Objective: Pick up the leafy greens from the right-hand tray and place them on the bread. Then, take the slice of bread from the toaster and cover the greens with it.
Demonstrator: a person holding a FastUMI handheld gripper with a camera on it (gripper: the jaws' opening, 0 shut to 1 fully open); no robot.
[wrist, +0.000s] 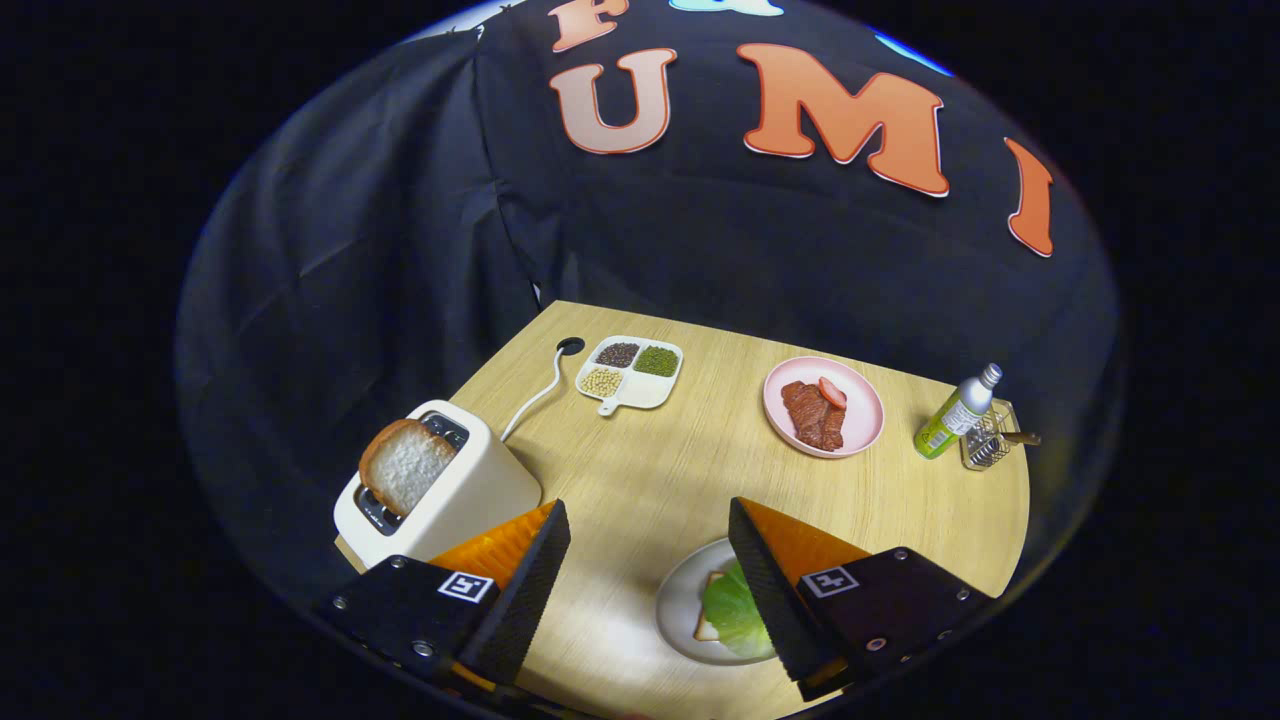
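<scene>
My gripper (648, 540) hangs open above the wooden table (640, 470) with nothing between its fingers. A grey plate (678, 605) lies below, partly behind the right finger. On it the leafy greens (735, 612) cover a bread slice (708, 625), of which only a corner shows. To the left, past the left finger, stands a white toaster (445, 490) with a slice of bread (403, 465) sticking out of its slot.
A pink plate (865, 415) with slices of meat (815, 412) lies far right of centre. A white divided tray (640, 390) of beans sits at the back, beside the toaster's cord (535, 395). A green bottle (955, 415) and a small wire basket (990, 440) stand at the right edge.
</scene>
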